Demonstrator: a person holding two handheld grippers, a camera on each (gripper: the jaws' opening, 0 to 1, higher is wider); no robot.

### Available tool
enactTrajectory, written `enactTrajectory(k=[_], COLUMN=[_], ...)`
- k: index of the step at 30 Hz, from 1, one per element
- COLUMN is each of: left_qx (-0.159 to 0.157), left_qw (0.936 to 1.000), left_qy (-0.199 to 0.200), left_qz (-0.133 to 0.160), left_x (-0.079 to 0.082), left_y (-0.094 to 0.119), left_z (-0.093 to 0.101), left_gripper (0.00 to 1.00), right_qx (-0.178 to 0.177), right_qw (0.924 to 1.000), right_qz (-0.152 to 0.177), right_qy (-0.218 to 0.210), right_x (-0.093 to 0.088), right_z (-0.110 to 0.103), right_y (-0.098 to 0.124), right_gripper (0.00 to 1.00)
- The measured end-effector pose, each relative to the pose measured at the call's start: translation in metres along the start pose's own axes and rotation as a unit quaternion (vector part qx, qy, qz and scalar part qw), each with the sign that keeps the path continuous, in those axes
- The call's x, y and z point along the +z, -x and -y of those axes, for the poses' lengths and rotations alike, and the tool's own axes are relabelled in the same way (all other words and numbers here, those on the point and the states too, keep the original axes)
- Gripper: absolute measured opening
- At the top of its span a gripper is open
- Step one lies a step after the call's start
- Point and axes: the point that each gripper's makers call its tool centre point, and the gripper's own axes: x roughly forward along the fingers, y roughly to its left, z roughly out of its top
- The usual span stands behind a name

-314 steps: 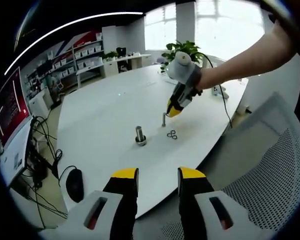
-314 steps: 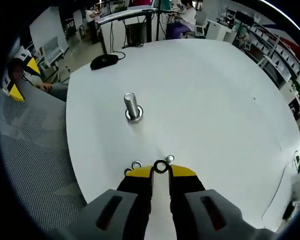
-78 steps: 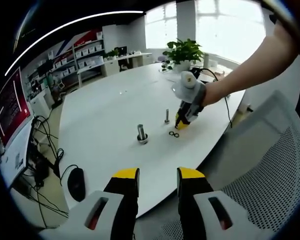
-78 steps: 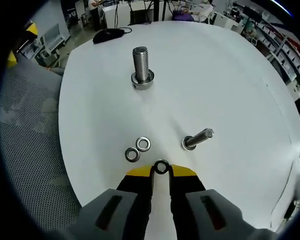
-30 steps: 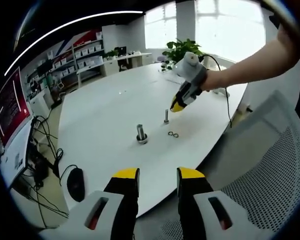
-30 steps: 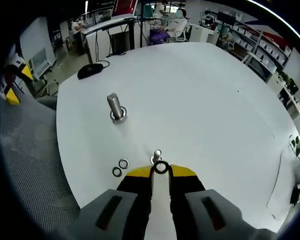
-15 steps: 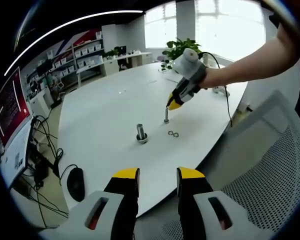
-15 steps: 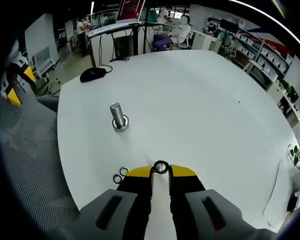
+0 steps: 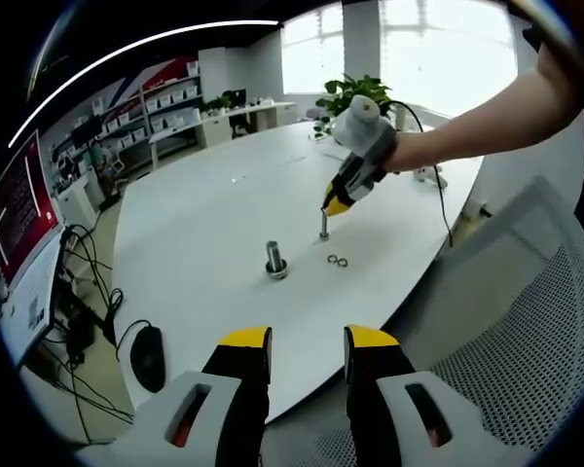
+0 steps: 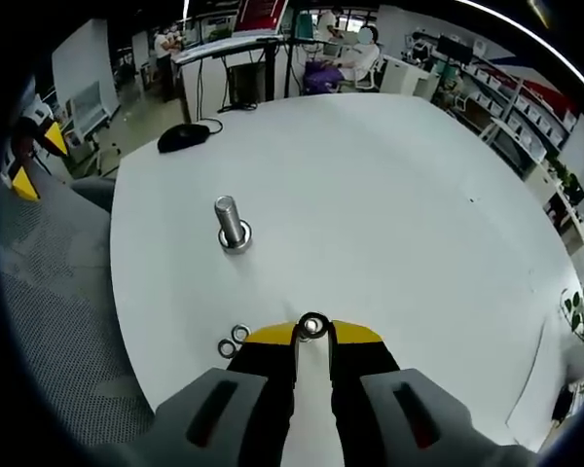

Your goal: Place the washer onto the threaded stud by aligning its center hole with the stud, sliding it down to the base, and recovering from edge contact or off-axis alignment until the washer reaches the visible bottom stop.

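My right gripper (image 10: 313,336) is shut on a small steel washer (image 10: 313,324), pinched at the tips of its yellow jaws. In the left gripper view, that right gripper (image 9: 334,204) hangs tip-down just above a thin upright threaded stud (image 9: 323,230) on the white table (image 9: 204,214). In the right gripper view the thin stud is hidden under the jaws. A thicker upright bolt (image 10: 231,225) with a washer at its base stands further off, also seen as the thick bolt (image 9: 275,261). My left gripper (image 9: 307,342) is open, off the table's near edge, with nothing between its jaws.
Two loose washers (image 10: 232,341) lie left of my right jaws, the same pair of washers (image 9: 338,260) beside the thin stud. A black mouse (image 9: 145,358) sits near the table edge. A mesh chair (image 9: 526,331) stands on the right; a cable (image 9: 438,209) trails from the right gripper.
The right gripper with the washer has moved down and over the thin stud, whose top showed past the jaws a second ago and is now covered. The left gripper has stayed put.
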Motion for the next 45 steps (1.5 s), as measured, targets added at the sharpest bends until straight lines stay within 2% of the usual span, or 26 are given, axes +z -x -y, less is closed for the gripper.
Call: enactTrajectory(k=[26, 36, 45], left_qx=[0.0, 0.0, 0.0], left_qw=[1.0, 1.0, 1.0], left_qy=[0.0, 0.0, 0.001], left_qz=[0.006, 0.007, 0.009], left_x=[0.002, 0.002, 0.003], left_y=[0.001, 0.001, 0.001], left_z=[0.0, 0.0, -0.001], left_gripper=[0.28, 0.28, 0.28], right_qx=[0.004, 0.017, 0.025], right_qw=[0.9991, 0.9959, 0.9943], right_qz=[-0.031, -0.07, -0.085], right_qy=[0.03, 0.055, 0.059], right_x=[-0.001, -0.003, -0.008], right_z=[0.0, 0.0, -0.001], right_y=[-0.006, -0.012, -0.023], right_gripper=[0.14, 0.14, 0.14])
